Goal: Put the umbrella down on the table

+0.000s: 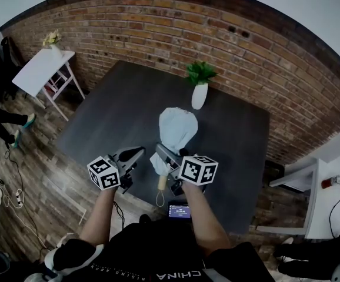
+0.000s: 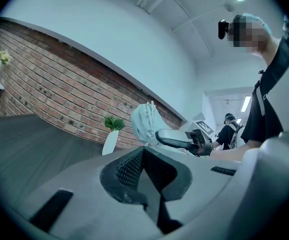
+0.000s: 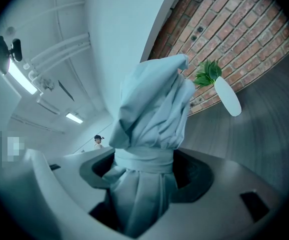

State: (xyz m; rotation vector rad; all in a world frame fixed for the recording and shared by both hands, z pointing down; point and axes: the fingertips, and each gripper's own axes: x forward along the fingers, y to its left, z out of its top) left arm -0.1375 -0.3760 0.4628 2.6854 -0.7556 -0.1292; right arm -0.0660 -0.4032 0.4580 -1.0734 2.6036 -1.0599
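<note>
The folded pale umbrella is held just below the centre of the head view, over the near part of the dark tabletop. Its bunched canopy end is turned towards the top of the frame, and its wooden handle, with a cord loop, is turned towards the bottom, out past the tabletop's near edge. Whether the fabric touches the tabletop cannot be told. In the right gripper view the wrap strap is seen wound round the folds. The right claw is clamped on the umbrella there, one jaw on each side of the cloth.

Just left of the umbrella in the head view, the left claw is held beside it. Its jaws are pressed together with nothing between them. In the left gripper view the umbrella and the right claw are seen past its tips.

Beyond the canopy, a white vase with a green plant is stood on the tabletop, apart from the umbrella. A brick wall is seen behind, and a small white side table at the upper left.
</note>
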